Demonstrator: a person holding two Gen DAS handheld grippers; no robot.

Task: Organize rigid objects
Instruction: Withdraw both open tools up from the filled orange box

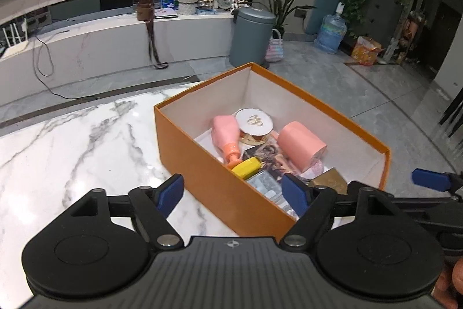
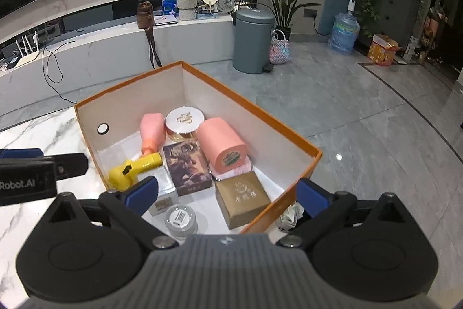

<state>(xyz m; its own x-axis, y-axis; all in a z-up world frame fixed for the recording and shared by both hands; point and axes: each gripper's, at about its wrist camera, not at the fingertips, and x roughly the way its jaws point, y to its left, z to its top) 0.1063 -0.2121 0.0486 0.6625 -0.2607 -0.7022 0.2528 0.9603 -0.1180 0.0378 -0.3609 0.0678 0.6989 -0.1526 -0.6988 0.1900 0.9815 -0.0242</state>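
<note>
**Ana:** Right wrist view looks straight down into the orange box [image 2: 301, 141], which sits on the marble table [image 2: 34, 129] near its edge. Everything seems gathered already: pink bottle [image 2: 152, 131], round white compact [image 2: 184, 121], pink cylinder [image 2: 221, 145] on its side, yellow tool [image 2: 134, 169], dark picture box [image 2: 186, 168], gold box [image 2: 242, 200] and a small clear jar [image 2: 181, 220].

**Ben:** And the tools?

**Ana:** The right hand-held gripper [image 2: 227, 194] hangs over the near end of the box, spread wide, holding nothing. The left hand-held gripper [image 1: 233, 194] straddles the box's long wall, also wide and empty.

**Ben:** Why packed like that?

**Ana:** My guess: the items lie flat, close together toward the near end, so they stay below the rim.

**Ben:** Room to move?

**Ana:** The far end of the box floor is bare, and the table left of the box is open marble. On the right, the box wall stands close to the table edge, with floor beyond, and something crumpled lies just outside that wall; I cannot tell what.
</note>
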